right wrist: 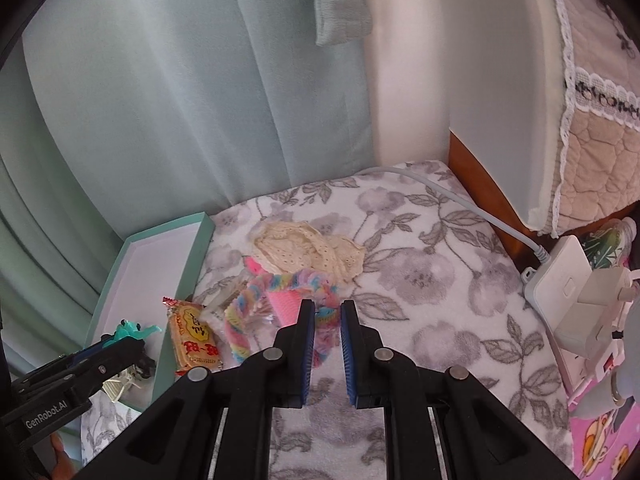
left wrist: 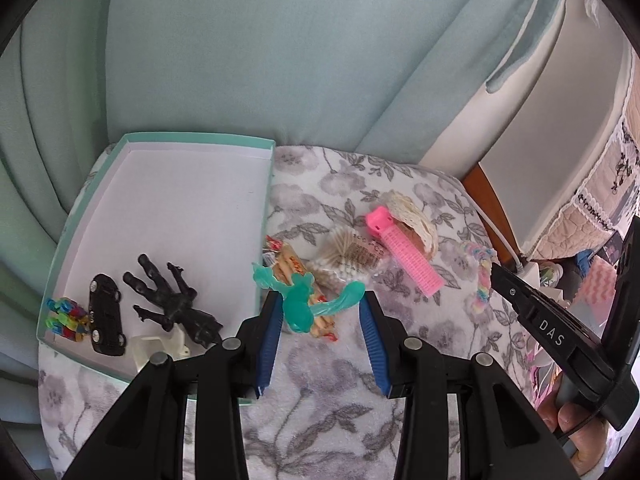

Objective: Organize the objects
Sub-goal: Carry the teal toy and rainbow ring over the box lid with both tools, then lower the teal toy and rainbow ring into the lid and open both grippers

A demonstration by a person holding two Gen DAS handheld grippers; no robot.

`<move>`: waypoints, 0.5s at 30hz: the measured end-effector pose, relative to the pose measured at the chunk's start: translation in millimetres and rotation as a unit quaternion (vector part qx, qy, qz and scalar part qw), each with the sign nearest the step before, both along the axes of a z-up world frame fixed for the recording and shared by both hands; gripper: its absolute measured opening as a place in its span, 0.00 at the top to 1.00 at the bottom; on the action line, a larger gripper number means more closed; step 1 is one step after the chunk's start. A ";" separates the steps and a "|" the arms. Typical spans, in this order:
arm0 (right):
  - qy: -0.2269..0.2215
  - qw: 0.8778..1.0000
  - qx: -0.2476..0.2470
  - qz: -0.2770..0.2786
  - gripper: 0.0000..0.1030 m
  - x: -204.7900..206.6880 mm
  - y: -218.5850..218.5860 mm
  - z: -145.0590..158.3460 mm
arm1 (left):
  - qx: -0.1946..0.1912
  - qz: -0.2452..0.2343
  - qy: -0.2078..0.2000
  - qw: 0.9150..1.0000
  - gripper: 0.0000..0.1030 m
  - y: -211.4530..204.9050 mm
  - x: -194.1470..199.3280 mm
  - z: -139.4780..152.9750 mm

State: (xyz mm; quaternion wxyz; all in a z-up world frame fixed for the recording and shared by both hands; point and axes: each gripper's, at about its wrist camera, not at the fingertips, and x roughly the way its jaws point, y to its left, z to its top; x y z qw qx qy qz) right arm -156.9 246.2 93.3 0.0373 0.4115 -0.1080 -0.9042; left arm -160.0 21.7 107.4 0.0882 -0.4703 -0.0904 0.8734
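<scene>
**Teal dinosaur between my left jaws, plush ring at my right**

Now my left gripper (left wrist: 320, 308) holds its jaws spread wide, with the translucent teal rubber dinosaur toy (left wrist: 306, 300) lying across the gap at their tips; its tail reaches the right pad, but I cannot tell whether either pad actually presses it, so I judge it not yet gripped. It rests on an orange-and-red snack packet (left wrist: 296, 272) just past my tips. Left of my left jaw sits the shallow mint-green cardboard box tray (left wrist: 192, 138), which already holds a black skeletal toy hand (left wrist: 168, 300), a black toy car (left wrist: 106, 314) and a multicoloured block toy (left wrist: 66, 320), so that is plainly where things belong.

My right gripper (right wrist: 325, 320) has its jaws parted narrowly, and a loop of the pastel rainbow plush ring (right wrist: 280, 284) passes between the tips, seemingly ungripped. Beyond them lie a pink ribbed hair roller (left wrist: 404, 258) and cream lace fabric (right wrist: 308, 250) on the grey floral blanket (right wrist: 440, 280). Closing on the dinosaur seems the next move.
</scene>
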 end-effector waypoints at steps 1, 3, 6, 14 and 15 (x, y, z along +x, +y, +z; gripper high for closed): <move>0.002 1.000 0.001 0.005 0.86 -2.0 -5.7 1.6 | -0.001 0.006 0.003 1.000 0.60 -7.1 -0.9 1.4; 0.004 1.000 0.002 0.018 0.86 -6.6 -18.3 4.5 | -0.005 0.018 0.008 1.000 0.60 -22.4 -3.4 3.9; 0.009 0.999 0.005 0.041 0.86 -14.4 -40.4 8.4 | -0.013 0.038 0.014 0.999 0.60 -46.9 -8.1 5.9; 0.015 0.994 0.009 0.105 0.86 -40.2 -103.0 14.1 | -0.032 0.090 0.021 0.995 0.60 -106.7 -22.6 4.4; 0.014 0.994 0.010 0.112 0.86 -43.6 -110.3 13.9 | -0.033 0.096 0.021 0.995 0.60 -113.6 -24.4 3.9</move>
